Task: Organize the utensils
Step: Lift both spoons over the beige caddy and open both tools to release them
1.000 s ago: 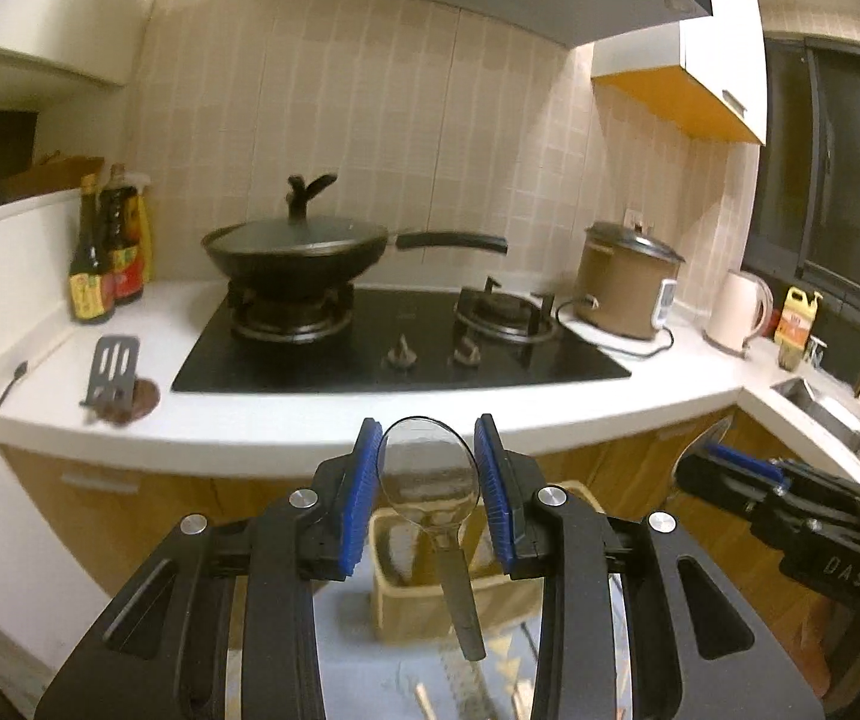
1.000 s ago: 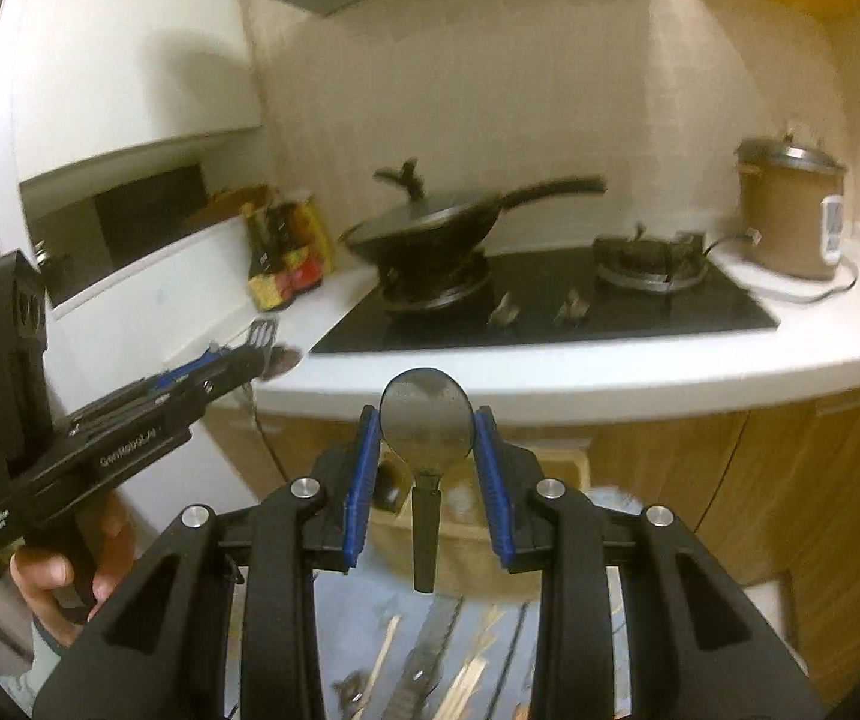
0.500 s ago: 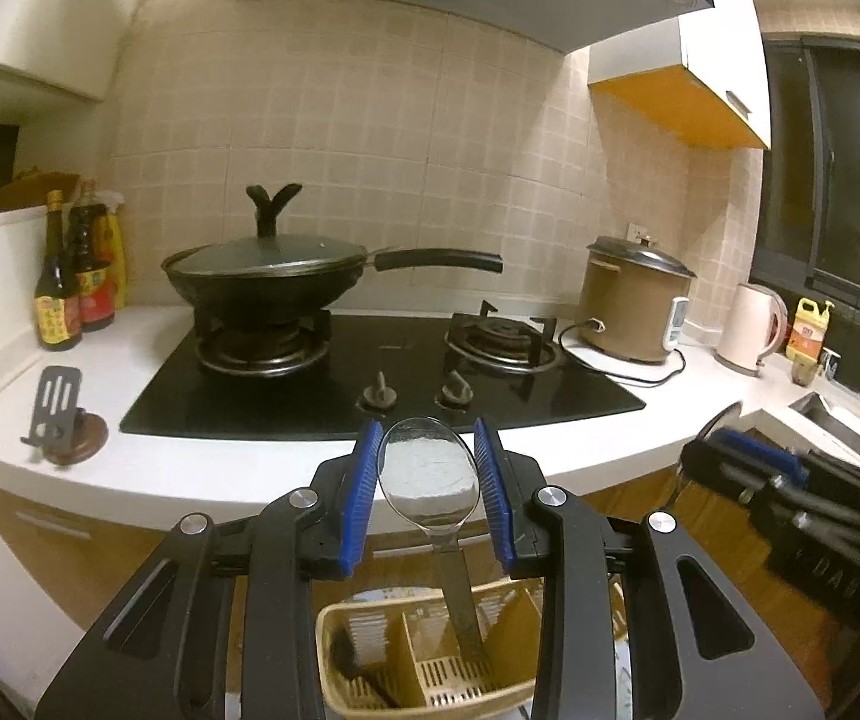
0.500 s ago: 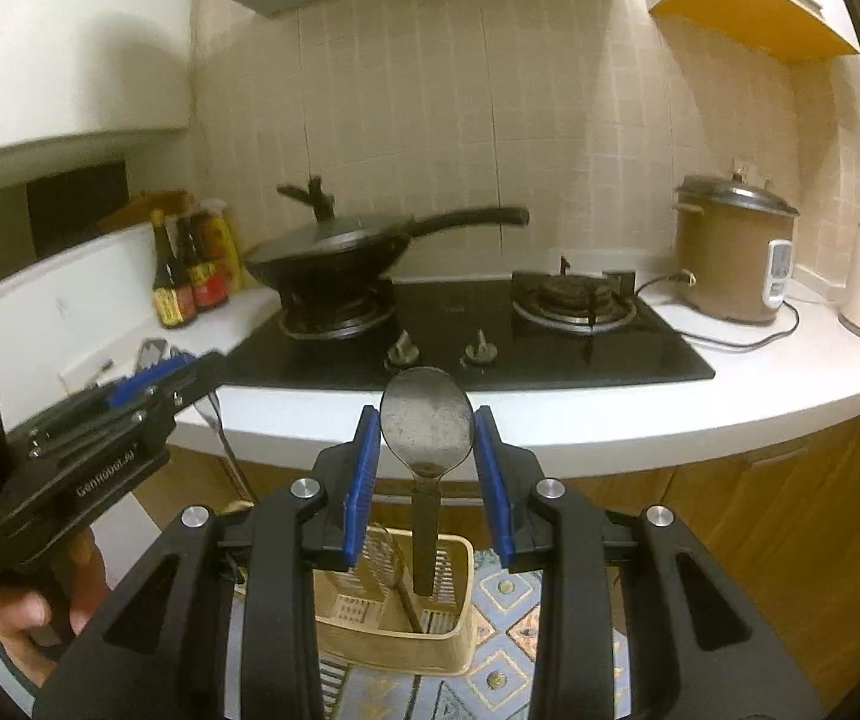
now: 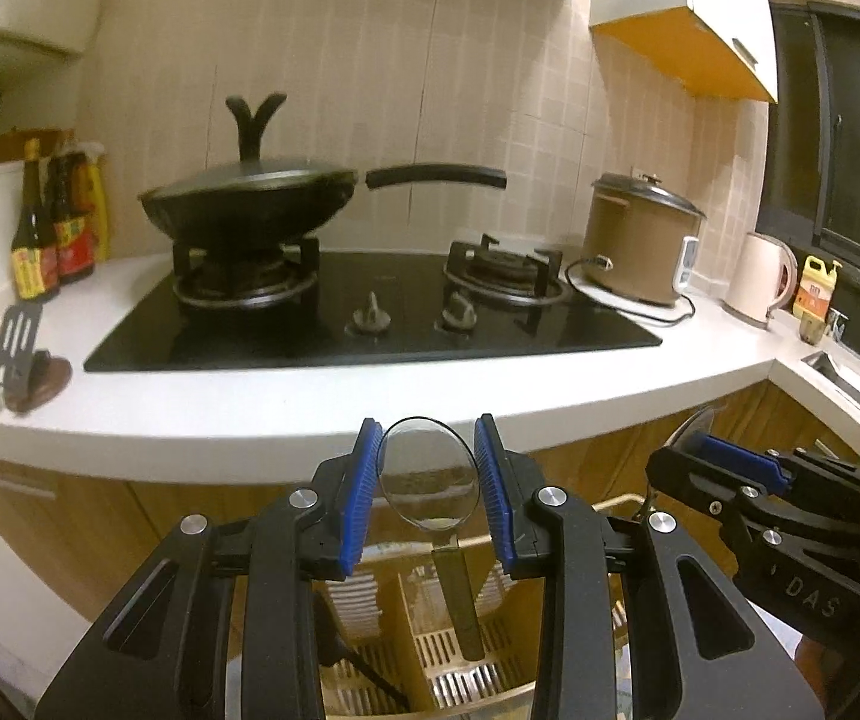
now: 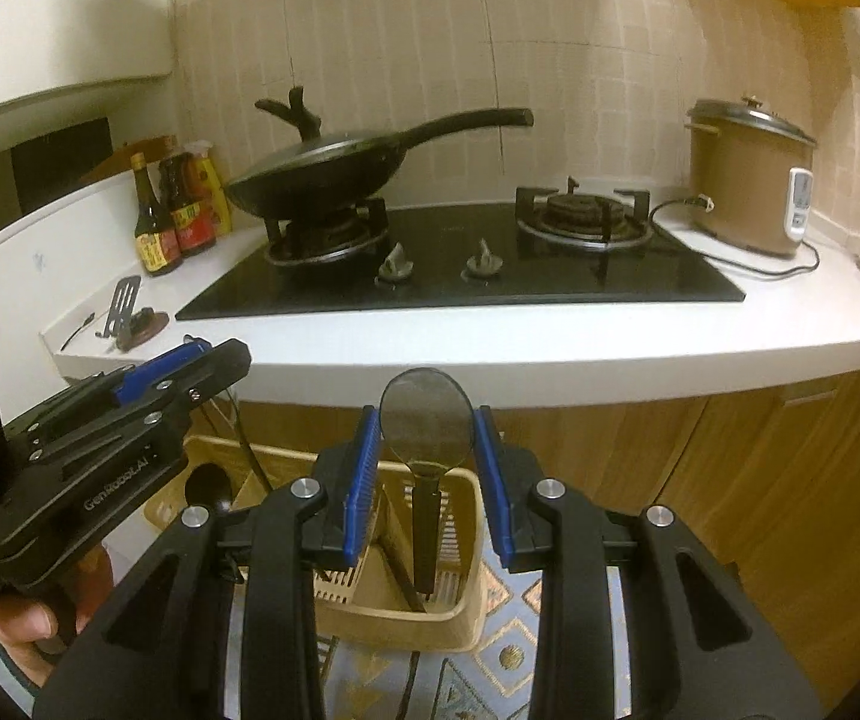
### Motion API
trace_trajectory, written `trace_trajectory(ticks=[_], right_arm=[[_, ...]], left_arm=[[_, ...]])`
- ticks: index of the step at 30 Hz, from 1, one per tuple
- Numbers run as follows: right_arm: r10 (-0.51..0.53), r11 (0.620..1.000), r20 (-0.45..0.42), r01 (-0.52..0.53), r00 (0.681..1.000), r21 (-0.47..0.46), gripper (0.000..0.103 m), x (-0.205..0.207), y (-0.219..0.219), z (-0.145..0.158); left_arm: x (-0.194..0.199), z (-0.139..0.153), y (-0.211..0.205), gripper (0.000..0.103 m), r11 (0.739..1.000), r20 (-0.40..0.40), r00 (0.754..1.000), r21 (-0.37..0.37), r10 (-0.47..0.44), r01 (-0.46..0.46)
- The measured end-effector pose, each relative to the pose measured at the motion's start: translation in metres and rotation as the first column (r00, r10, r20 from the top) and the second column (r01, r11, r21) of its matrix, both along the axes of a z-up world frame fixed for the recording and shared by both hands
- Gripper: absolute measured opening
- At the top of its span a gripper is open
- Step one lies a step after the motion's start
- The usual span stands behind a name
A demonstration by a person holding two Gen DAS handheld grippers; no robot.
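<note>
- Left tool [image 5: 428, 483], at bottom centre of the left wrist view: blue pads pinching the bowl of a clear-looking spoon [image 5: 427, 480], handle hanging down.
- Handle tip low inside the middle compartment of a beige slotted utensil basket [image 5: 466, 654] at the bottom of the frame; a dark utensil lying in the compartment to its left.
- Right tool [image 6: 427, 453], at bottom centre of the right wrist view: pads clamped on the bowl of a dark spoon [image 6: 427, 423], handle hanging into the same basket [image 6: 454, 594]; which compartment, cannot tell.
- Across the upper half of both frames: white table [image 5: 310, 402] with a black hob [image 5: 370, 312] and a lidded wok [image 5: 250, 204] at upper left.
</note>
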State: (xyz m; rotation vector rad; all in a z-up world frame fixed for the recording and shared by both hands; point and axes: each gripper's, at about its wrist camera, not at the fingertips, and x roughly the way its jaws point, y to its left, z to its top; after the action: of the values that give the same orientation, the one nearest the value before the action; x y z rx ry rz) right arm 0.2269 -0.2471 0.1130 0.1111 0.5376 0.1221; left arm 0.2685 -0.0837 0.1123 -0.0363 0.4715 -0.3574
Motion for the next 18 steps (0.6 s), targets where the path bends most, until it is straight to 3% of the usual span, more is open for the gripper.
trace_trajectory(ticks=[15, 16, 17, 18], right_arm=[[0.034, 0.996, -0.064, -0.028, 0.997, 0.082, 0.030, -0.020, -0.006, 0.003], [0.033, 0.996, -0.065, -0.028, 0.997, 0.082, 0.035, -0.022, -0.006, 0.004], [0.031, 0.996, -0.064, -0.025, 0.997, 0.084, 0.047, -0.026, -0.006, 0.006], [0.029, 0.996, -0.059, -0.024, 0.998, 0.089, 0.051, -0.029, -0.007, 0.008]], left_arm=[[-0.021, 0.011, 0.019, 0.038, 0.999, -0.047, 0.998, -0.029, -0.041, 0.039], [-0.023, 0.012, 0.021, 0.038, 0.999, -0.050, 0.998, -0.032, -0.041, 0.039], [-0.027, 0.014, 0.023, 0.039, 0.999, -0.051, 0.998, -0.035, -0.040, 0.038], [-0.032, 0.015, 0.026, 0.039, 0.999, -0.050, 0.998, -0.035, -0.039, 0.037]])
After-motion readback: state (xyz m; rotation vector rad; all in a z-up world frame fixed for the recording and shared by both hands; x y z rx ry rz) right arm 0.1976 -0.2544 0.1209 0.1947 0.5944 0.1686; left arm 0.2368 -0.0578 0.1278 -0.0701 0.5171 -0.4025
